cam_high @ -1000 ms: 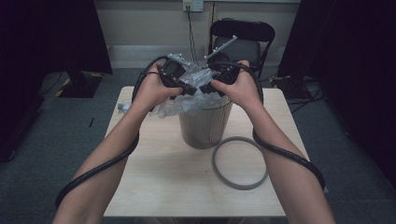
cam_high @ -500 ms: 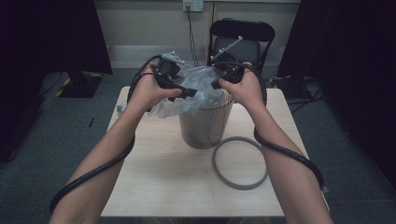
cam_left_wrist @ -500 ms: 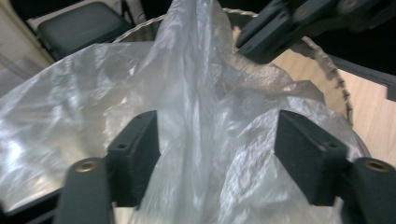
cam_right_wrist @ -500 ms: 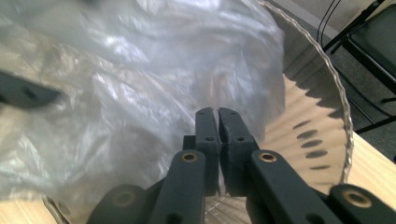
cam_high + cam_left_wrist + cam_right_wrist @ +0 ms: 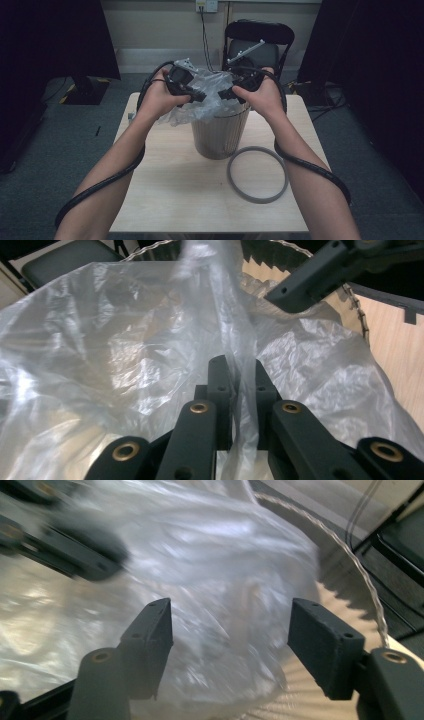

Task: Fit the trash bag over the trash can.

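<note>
One camera high, two riding the grippers

The high view looks forward and down over the tabletop [image 5: 165, 200]; both gripper views sit close on the shared plastic bag [image 5: 202, 102].

Plastic bag [image 5: 202, 102]: clear, glossy. Bin [image 5: 220, 137]: beige, vertically ribbed. Ring [image 5: 257, 173]: grey. Counter [image 5: 165, 200]: pale wood grain. Hand-held gripper [image 5: 237, 385] pads: matte black.

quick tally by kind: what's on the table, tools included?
Bin: 1
Clear plastic bag: 1
Grey ring: 1
Tools: 2, left tool pinching a fold of the bag, right tool with jaws apart over the bag
Total: 5
</note>
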`<act>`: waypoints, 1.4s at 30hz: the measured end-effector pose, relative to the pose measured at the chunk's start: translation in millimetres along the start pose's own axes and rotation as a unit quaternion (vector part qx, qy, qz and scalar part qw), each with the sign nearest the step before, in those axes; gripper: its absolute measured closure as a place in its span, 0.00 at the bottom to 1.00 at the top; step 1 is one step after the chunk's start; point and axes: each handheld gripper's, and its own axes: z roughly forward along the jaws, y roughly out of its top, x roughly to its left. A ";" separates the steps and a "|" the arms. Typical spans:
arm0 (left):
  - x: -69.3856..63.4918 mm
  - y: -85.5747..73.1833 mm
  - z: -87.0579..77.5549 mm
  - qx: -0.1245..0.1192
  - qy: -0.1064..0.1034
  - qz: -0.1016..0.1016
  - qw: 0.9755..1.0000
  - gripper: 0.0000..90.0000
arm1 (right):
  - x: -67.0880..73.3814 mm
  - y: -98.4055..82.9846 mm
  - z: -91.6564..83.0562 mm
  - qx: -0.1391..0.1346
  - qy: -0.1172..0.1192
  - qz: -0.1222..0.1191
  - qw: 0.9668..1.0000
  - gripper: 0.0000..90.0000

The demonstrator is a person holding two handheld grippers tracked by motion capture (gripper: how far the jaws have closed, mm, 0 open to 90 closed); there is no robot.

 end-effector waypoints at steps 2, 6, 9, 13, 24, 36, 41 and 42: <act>-2.3 3.4 5.3 0.012 -0.005 0.017 1.000 0.96 | 3.4 3.2 -2.0 -0.006 -0.006 -0.012 1.000 0.35; -4.6 7.3 11.4 0.018 -0.013 0.028 0.999 0.96 | 10.1 10.7 -5.1 -0.011 0.001 -0.022 1.000 0.34; -7.2 8.1 14.3 0.018 -0.016 0.030 0.999 0.97 | 11.8 14.1 -5.1 -0.013 0.012 -0.008 1.000 0.34; -11.7 7.4 16.6 0.021 -0.024 0.038 0.999 0.97 | 13.7 18.3 -0.3 0.007 0.013 0.003 1.000 0.36; -13.5 3.6 5.6 -0.015 -0.009 0.018 1.000 0.68 | 15.7 17.5 17.8 0.049 0.035 0.020 0.998 0.94; -5.9 -0.9 -19.2 -0.035 0.033 -0.023 0.999 0.35 | 14.3 11.6 19.9 0.070 0.024 0.000 0.997 0.99; -7.0 -3.5 -20.7 -0.048 0.028 -0.039 0.998 0.38 | 14.6 10.0 15.4 0.063 0.028 -0.005 0.998 0.91; -6.8 -3.3 -22.2 -0.048 0.030 -0.041 0.998 0.36 | 14.8 9.3 14.7 0.065 0.028 -0.005 0.997 0.93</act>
